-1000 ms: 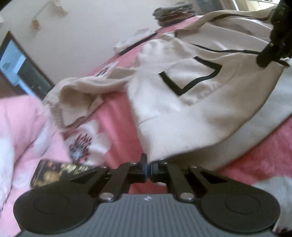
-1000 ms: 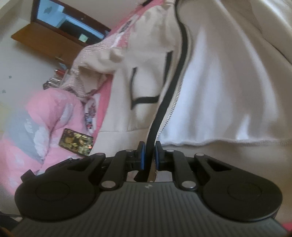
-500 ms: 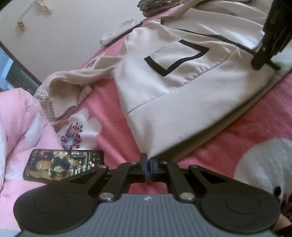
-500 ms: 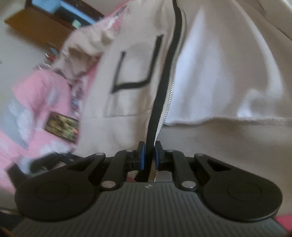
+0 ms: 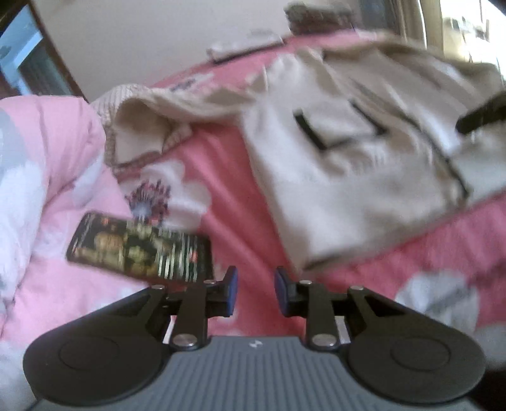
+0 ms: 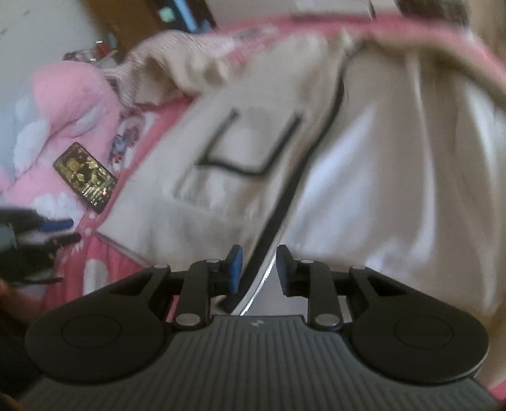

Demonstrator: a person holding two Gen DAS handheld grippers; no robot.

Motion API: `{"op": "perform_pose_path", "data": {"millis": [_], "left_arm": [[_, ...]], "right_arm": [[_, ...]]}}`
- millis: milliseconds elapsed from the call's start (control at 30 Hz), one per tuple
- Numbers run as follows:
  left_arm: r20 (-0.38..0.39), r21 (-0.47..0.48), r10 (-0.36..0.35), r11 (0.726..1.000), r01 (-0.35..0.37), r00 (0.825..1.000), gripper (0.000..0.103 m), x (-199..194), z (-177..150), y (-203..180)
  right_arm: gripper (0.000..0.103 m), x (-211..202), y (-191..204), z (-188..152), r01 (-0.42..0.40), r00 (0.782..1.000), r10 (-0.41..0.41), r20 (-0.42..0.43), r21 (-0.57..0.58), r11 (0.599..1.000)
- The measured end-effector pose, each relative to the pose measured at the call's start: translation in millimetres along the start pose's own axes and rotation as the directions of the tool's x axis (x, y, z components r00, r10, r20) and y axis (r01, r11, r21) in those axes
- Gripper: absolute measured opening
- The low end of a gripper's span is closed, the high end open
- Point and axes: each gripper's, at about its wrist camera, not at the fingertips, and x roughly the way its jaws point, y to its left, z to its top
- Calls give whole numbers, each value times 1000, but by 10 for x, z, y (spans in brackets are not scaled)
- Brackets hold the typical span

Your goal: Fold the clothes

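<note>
Opening grippers (jacket (image 6: 363, 164) hem now released)

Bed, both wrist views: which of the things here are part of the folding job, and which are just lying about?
Part of the job:
- cream zip jacket, spread on the bed
- left gripper, jaws opening, nothing between them
- right gripper, jaws opening, the jacket's zip edge still between them

Lying about:
- phone, screen lit
- pink quilt
- folded items at the bed's far end, too blurred to name

Beige zip jacket (image 5: 357, 164) (black-trimmed) on bed
</note>
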Motion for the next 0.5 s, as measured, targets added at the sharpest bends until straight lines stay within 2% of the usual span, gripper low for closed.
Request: {"op": "perform_pose_path", "data": {"millis": [100, 167, 233, 300, 367, 500], "left_arm": [[33, -46, -74, 996, 75, 997, 28, 198, 247, -68], [30, -68, -121, 990, 123, 992, 28, 399, 358, -136], [-51, -114, -140, 984, 134, 989, 28, 674, 312, -138], [-121, -156, -157, 978, 138, 980, 27, 886, 254, -114], [-101, -169, -174, 973, 155, 980, 28, 817, 265, -58], [-48, -228, -190, 958, 175, 981, 28, 691, 408, 137]], "right_arm": [[23, 69, 221, 144, -35, 999, 40, 37, -113, 993], [22, 225, 345, 156, -60, 998, 65, 22, -171, 983], [21, 421, 378, 61, -53, 999, 50, -17, -213, 976], [20, 707, 281, -118, -18, 991, -10, -132, -210, 977], [19, 739, 200, -208, -29, 994, 8, -113, -188, 982], [20, 583, 200, 103, -33, 996, 16, -89, -191, 981]]}}
